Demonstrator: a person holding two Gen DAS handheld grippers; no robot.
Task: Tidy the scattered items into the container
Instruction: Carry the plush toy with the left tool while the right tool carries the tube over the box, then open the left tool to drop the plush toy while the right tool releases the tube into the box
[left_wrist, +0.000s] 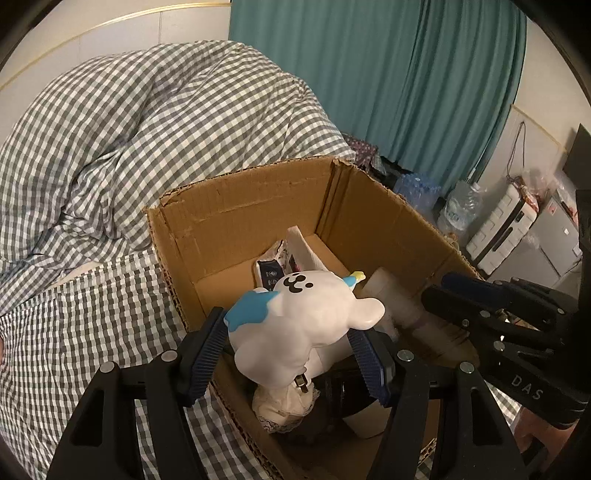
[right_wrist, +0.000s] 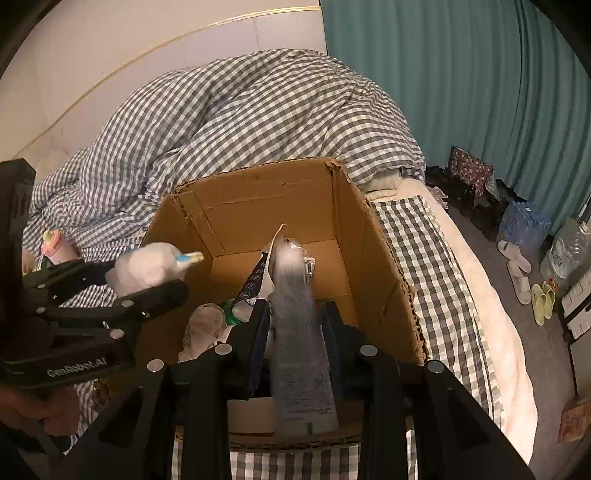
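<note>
One box (left_wrist: 236, 206), one toy (left_wrist: 310, 317), one tube (right_wrist: 299, 317)

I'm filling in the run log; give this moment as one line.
left gripper: shut on white toy | right gripper: shut on grey tube | both over cardboard box

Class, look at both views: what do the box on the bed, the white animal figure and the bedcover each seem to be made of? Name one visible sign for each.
Box: corrugated cardboard, matt brown; fluted, torn edges show along the rim.
White animal figure: probably smooth moulded plastic or vinyl, with a soft sheen and painted face; it could be ceramic.
Bedcover: woven fabric, likely cotton, matt gingham check that lies in soft folds.
</note>
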